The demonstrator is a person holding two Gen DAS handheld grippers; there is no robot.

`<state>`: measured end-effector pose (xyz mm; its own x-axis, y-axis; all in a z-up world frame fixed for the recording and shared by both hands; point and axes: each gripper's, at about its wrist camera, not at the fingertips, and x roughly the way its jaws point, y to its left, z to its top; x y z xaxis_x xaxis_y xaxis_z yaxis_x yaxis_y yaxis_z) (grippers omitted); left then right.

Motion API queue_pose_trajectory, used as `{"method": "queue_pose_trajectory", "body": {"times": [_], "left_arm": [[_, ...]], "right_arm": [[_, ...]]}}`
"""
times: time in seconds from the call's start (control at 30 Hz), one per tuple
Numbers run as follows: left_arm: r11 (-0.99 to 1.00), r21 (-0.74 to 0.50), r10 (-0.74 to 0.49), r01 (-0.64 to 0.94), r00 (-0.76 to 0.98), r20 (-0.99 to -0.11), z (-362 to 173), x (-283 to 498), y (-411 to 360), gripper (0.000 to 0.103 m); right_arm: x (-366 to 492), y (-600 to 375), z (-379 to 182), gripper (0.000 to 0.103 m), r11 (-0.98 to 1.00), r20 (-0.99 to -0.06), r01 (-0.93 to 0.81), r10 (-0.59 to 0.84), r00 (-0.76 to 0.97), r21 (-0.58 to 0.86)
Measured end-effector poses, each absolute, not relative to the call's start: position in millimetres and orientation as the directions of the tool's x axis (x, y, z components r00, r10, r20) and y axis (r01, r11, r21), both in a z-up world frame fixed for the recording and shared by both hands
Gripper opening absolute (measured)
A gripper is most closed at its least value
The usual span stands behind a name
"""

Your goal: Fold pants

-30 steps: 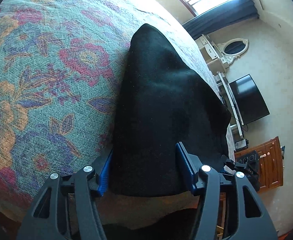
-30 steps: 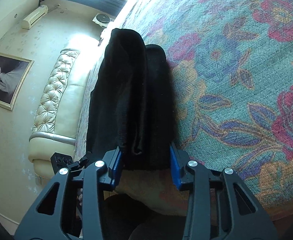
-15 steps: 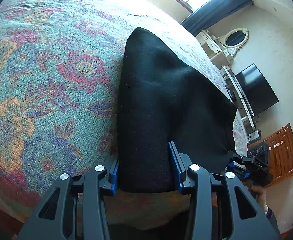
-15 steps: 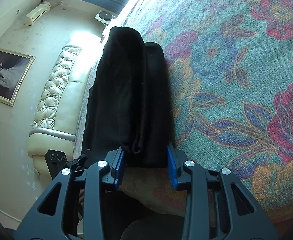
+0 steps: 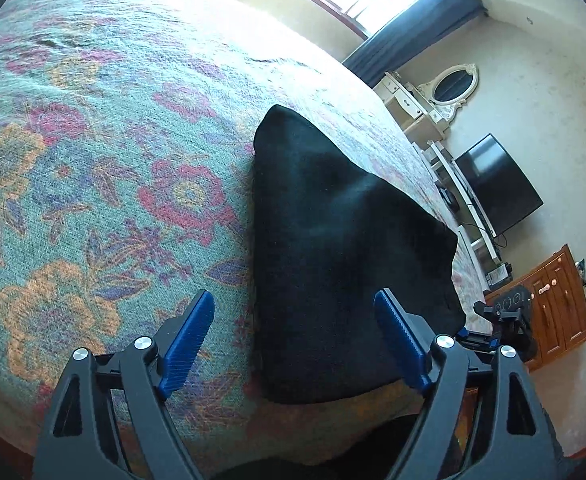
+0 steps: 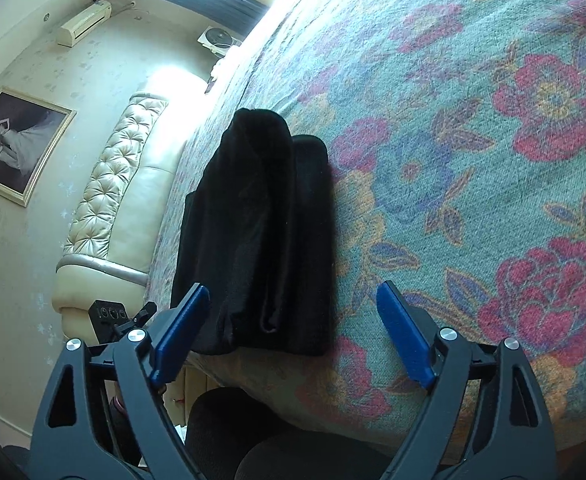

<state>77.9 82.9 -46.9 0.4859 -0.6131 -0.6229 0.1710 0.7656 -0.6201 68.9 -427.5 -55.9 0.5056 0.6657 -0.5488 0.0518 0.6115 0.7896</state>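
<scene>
On the floral bedspread (image 5: 93, 200), near the bed's front edge, lay the folded black pants (image 5: 333, 248), a dark bundle flat on the cover. Seen from the left wrist, the left tongs (image 5: 293, 338) were opening, their blue pads (image 5: 189, 336) spread wide; the near end of the pants sat between them, but neither pad pressed on the cloth. A second earlier those pads had been closed tight against both sides of that same end. Seen from the right wrist, the right tongs (image 6: 289, 336) were likewise opening, with the pants (image 6: 261, 240) lying partly between the pads (image 6: 405, 336) and clear of both, where a second before they had pinched the fabric. The bundle showed a long lengthwise fold on that side and had kept its place and shape on the bed since the grip let go. Beyond the bed stood a cream tufted headboard (image 6: 113, 184) on one side and a dark television (image 5: 497, 188) on the other.
</scene>
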Motion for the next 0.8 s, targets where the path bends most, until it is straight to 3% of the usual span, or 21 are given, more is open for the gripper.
{"method": "queue_pose_trajectory", "body": {"times": [0.2, 0.6, 0.8], "left_arm": [[0.751, -0.652, -0.634, 0.108, 0.396, -0.664, -67, 115, 91, 0.081], [0.796, -0.572, -0.601, 0.198, 0.374, -0.706, -65, 186, 26, 0.082], [0.776, -0.591, -0.628, 0.221, 0.363, -0.688, -68, 201, 18, 0.082]], "right_arm": [[100, -427, -69, 0.088, 0.587, -0.545, 0.063, 0.7, 0.461, 0.807], [180, -414, -79, 0.088, 0.488, -0.443, 0.018, 0.776, 0.45, 0.873], [196, -412, -80, 0.088, 0.469, -0.422, -0.012, 0.807, 0.414, 0.883]]}}
